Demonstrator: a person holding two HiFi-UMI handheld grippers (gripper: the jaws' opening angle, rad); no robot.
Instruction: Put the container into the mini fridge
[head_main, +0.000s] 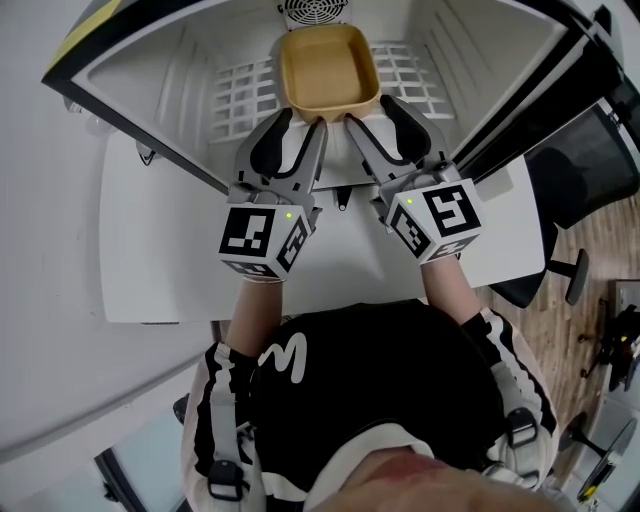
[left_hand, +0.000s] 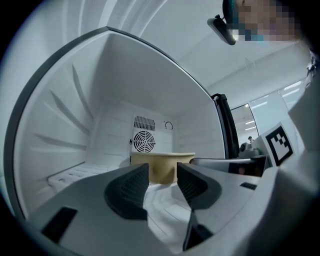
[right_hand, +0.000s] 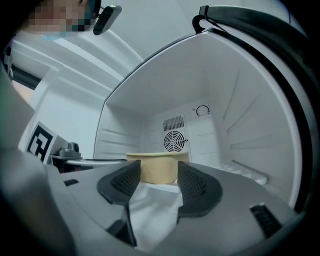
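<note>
A tan square container sits open side up on the white wire shelf deep inside the mini fridge, just in front of the rear fan. My left gripper is at the fridge mouth, open, its tips just short of the container's near left edge. Beside it, my right gripper is also open, near the container's front right corner. In the left gripper view the container stands beyond the open left gripper. In the right gripper view the container likewise stands past the open right gripper. Neither holds anything.
The fridge stands on a white table with its door swung open to the right. A round fan grille is in its back wall, and ribbed side walls close in on both sides. A black office chair stands at right.
</note>
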